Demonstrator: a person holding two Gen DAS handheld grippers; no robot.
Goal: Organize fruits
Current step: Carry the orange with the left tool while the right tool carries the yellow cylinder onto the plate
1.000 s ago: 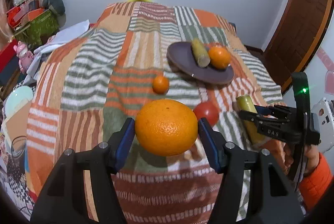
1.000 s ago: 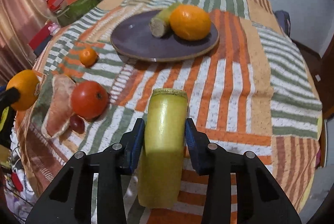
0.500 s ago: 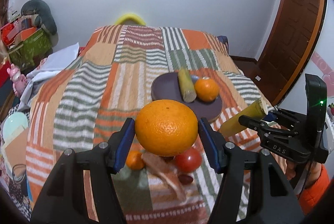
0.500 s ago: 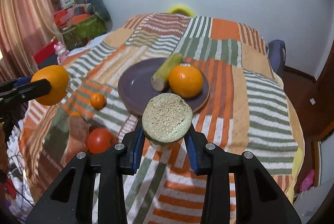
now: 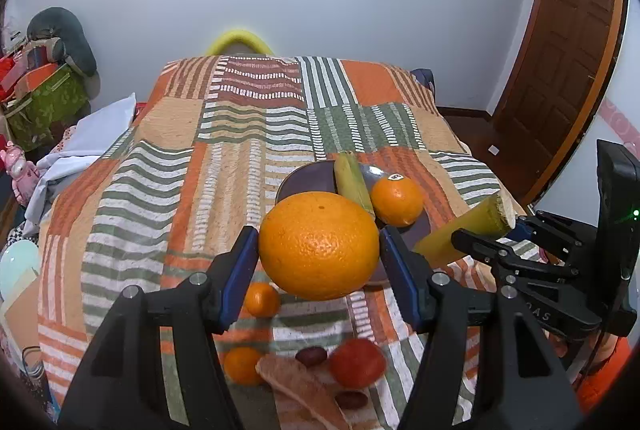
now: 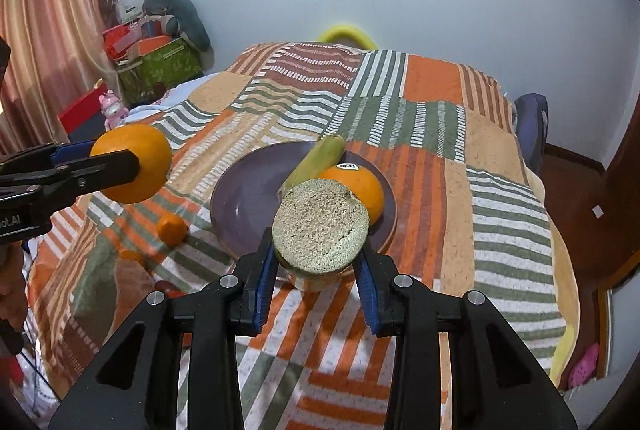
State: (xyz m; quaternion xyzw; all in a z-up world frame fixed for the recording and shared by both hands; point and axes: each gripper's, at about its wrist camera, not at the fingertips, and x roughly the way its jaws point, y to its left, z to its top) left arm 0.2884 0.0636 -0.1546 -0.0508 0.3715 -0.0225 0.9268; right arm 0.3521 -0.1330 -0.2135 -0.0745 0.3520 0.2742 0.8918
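The left gripper (image 5: 319,262) has its jaws clamped on a big orange (image 5: 319,245), held in the air over the bed (image 5: 168,165). The right gripper (image 6: 318,270) has its jaws clamped on a yellow-green stalk piece (image 6: 320,226), cut end toward the camera, also in the air. Both hang just short of the purple plate (image 6: 248,197) that sits toward the bed's right edge and already carries another stalk piece (image 6: 320,159) and a stickered orange (image 6: 360,185).

The likely trouble is crowding. Both loads seem bound for the same plate at once, so the grippers could knock each other, or a load could nudge the stickered orange off the rim. The plate rests on a soft quilt, so a hard set-down might tip it. A round orange released off-centre would probably roll out toward the small tangerine (image 5: 262,299), the tomato (image 5: 357,362) and the other pieces near the bed's near edge.
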